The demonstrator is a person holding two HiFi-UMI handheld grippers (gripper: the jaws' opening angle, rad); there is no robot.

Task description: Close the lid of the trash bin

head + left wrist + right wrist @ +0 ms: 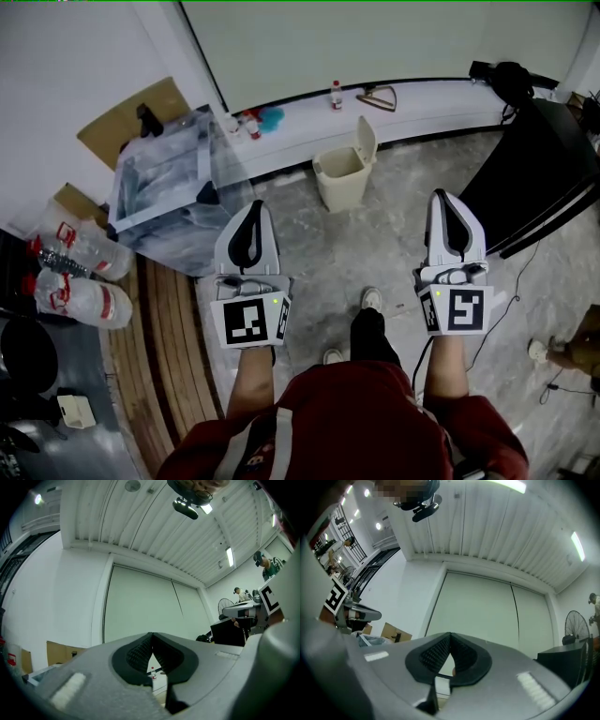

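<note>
A small beige trash bin (pixel 337 178) stands on the grey floor by the white ledge, and its lid (pixel 367 142) is tipped up and open at the right side. Both grippers are held out in front of me, short of the bin and apart from it. My left gripper (pixel 253 208) is below and left of the bin, with its jaws shut and nothing between them; in the left gripper view its dark pads (pixel 140 651) meet at the tip. My right gripper (pixel 448 199) is off to the bin's right, also shut and empty (pixel 450 634).
A clear plastic storage box (pixel 164 183) sits left of the bin, with water bottles (pixel 80 248) and wooden planks (pixel 173 319) further left. A black cabinet (pixel 539 173) stands at the right, cables trailing on the floor. The ledge (pixel 422 101) carries a bottle (pixel 336 94) and a hanger (pixel 377 97).
</note>
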